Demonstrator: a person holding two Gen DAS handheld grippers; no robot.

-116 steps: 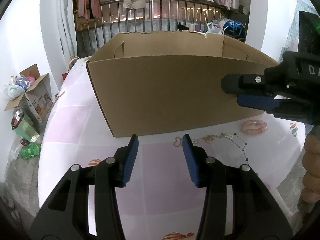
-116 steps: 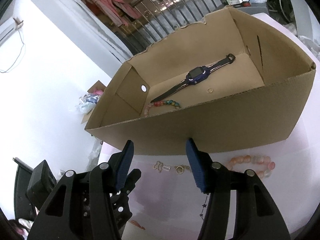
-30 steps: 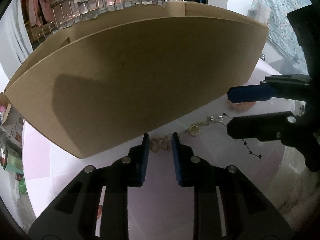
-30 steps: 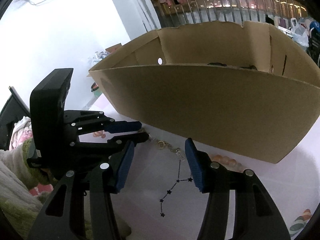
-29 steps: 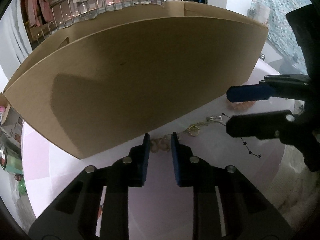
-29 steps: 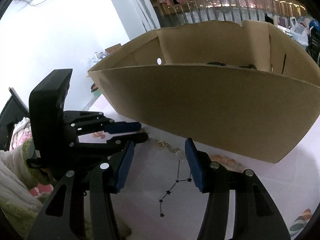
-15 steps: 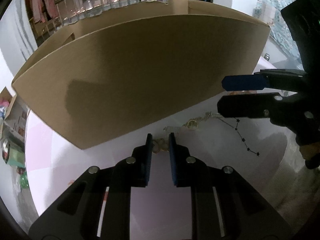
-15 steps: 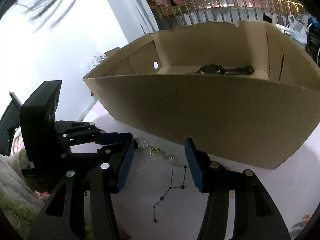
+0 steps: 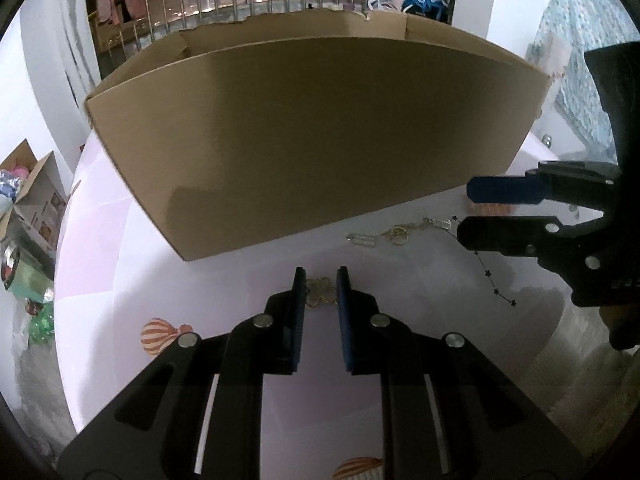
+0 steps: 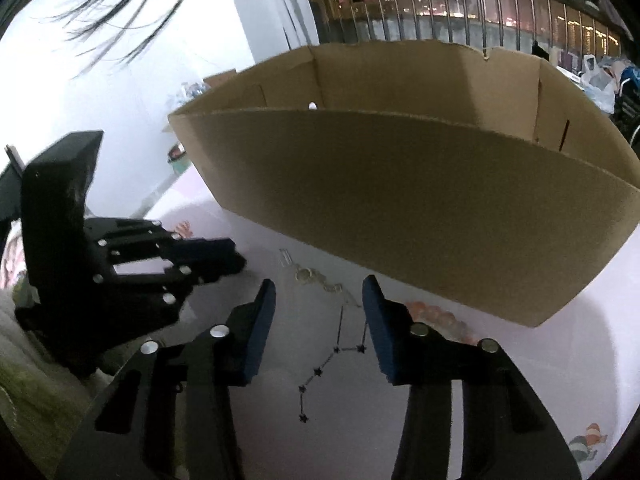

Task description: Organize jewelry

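Note:
My left gripper is shut on a small gold clover charm that lies on the pink tablecloth, just in front of the big cardboard box. In the right wrist view the left gripper shows at the left. My right gripper hovers low with its jaws closing. A thin gold chain with tags and a dark star necklace lie between its fingers, not touched by the pads. A pink bead bracelet lies beside the right finger, against the box.
The box wall stands high right behind the jewelry and hides its inside. From the left wrist the right gripper reaches in from the right over the gold chain. A small open carton sits on the floor, left of the table's edge.
The left jaws, wide at first, have closed around the gold charm. The right jaws have come closer together over the chains, and the watch inside the box has dropped out of the right wrist view.

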